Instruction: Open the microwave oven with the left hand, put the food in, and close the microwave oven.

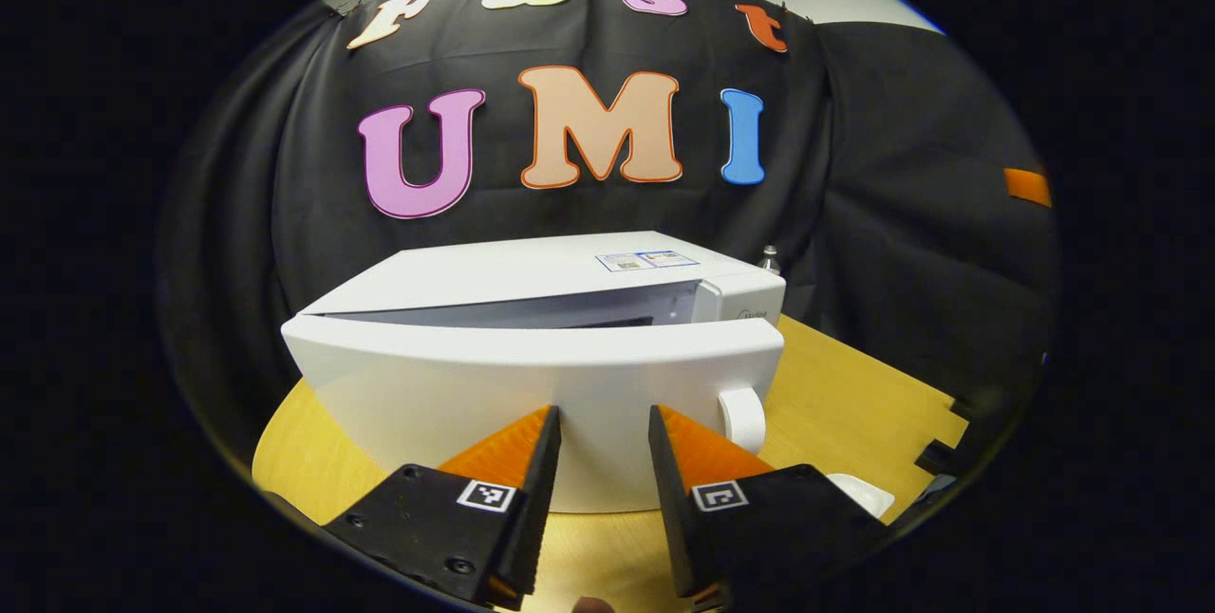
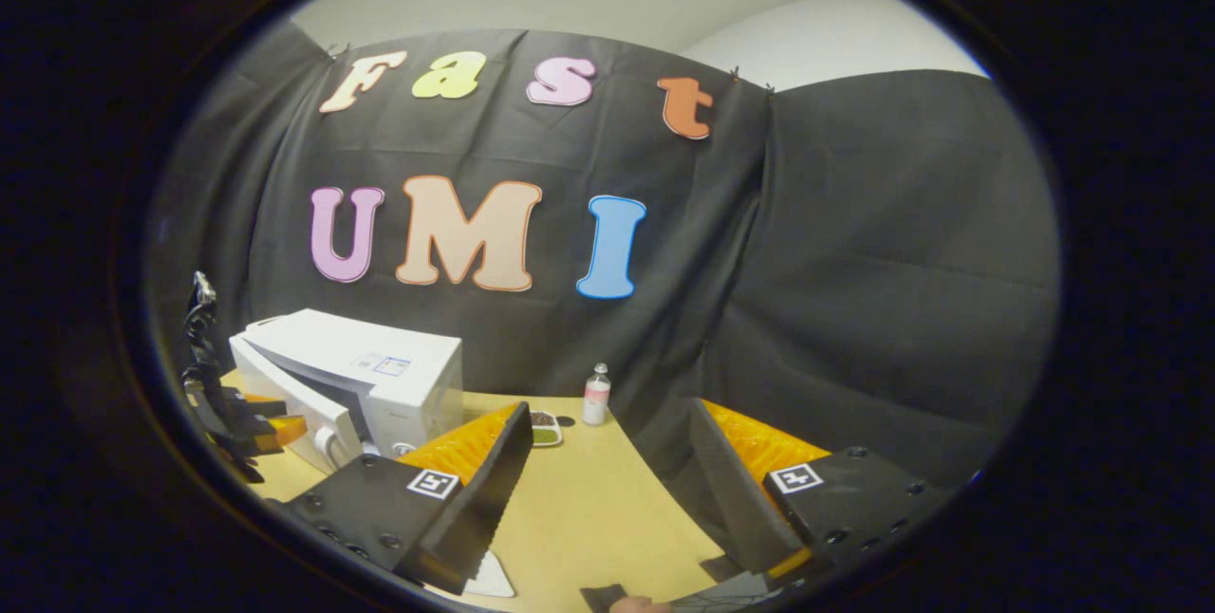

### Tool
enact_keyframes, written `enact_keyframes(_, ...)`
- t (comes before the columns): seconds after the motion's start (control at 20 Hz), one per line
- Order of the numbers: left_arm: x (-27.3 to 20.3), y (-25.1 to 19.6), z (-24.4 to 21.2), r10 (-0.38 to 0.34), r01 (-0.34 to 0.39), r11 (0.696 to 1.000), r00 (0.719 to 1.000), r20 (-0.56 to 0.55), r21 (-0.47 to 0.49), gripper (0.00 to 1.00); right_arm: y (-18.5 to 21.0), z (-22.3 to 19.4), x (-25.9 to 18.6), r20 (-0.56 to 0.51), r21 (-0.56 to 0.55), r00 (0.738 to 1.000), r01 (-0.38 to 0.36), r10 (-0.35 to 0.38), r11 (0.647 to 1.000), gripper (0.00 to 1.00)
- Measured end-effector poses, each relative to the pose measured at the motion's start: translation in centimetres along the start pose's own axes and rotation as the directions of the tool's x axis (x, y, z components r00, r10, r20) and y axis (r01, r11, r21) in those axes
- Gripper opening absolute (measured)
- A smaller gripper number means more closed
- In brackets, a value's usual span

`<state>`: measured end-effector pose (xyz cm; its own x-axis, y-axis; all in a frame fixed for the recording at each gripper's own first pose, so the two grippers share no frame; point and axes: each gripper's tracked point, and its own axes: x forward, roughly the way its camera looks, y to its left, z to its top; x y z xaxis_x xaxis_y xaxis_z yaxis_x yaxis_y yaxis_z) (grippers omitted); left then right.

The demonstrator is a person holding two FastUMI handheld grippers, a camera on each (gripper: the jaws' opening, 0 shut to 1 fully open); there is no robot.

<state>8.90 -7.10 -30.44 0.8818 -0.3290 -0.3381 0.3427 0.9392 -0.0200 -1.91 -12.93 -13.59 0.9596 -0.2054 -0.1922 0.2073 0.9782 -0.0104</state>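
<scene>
Near my left gripper, fingers released: microwave, door ajar. Right gripper released over table.

White microwave with door ajar blocking the left gripper just ahead, narrow gap behind door, open wooden table before right gripper, small bottle by the wall

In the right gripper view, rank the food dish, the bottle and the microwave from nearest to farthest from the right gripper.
1. Food dish, just past the left finger.
2. Bottle, behind the dish by the cloth.
3. Microwave, far left, door ajar.
</scene>
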Motion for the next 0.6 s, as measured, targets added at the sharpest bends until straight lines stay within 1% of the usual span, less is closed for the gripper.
enact_keyframes(0.05, 0.5, -0.1, -0.1, 0.003, -0.003, 1.000, 1.000, -0.008, 0.002, 0.51, -0.1, -0.1, 0.2, -0.003, 0.000, 1.000, 0.000, 0.000, 1.000, 0.96)
enact_keyframes(0.1, 1.0, -0.3, 0.0, 0.004, -0.004, 1.000, 1.000, -0.010, 0.005, 0.46, -0.2, -0.1, 0.3, -0.005, 0.001, 1.000, 0.001, -0.001, 1.000, 0.96)
enact_keyframes(0.15, 1.5, -0.6, 0.1, 0.001, -0.001, 1.000, 1.000, -0.012, 0.007, 0.45, -0.4, -0.1, 0.4, -0.006, 0.001, 1.000, 0.001, -0.001, 1.000, 0.96)
enact_keyframes(0.2, 1.8, -0.7, 0.1, 0.006, -0.006, 1.000, 1.000, -0.012, 0.010, 0.39, -0.6, -0.1, 0.5, -0.008, -0.001, 1.000, 0.001, -0.001, 1.000, 0.96)
enact_keyframes(0.25, 2.2, -0.9, 0.4, 0.008, -0.008, 1.000, 1.000, -0.010, 0.013, 0.38, -0.6, -0.1, 0.7, -0.010, -0.004, 1.000, 0.001, -0.001, 1.000, 0.96)
enact_keyframes(0.3, 2.8, -1.4, 0.4, 0.005, -0.004, 1.000, 1.000, -0.013, 0.013, 0.33, -0.8, -0.1, 0.8, -0.011, -0.009, 1.000, 0.002, -0.002, 1.000, 0.96)
enact_keyframes(0.45, 4.0, -2.4, 0.6, -0.005, 0.005, 1.000, 1.000, -0.020, 0.011, 0.30, -1.3, -0.1, 1.1, -0.016, -0.011, 1.000, 0.004, -0.004, 1.000, 0.97)
enact_keyframes(0.6, 5.0, -2.7, 0.7, 0.015, -0.014, 1.000, 1.000, -0.026, 0.013, 0.29, -2.0, -0.1, 1.5, -0.018, -0.011, 1.000, 0.009, -0.010, 1.000, 0.97)
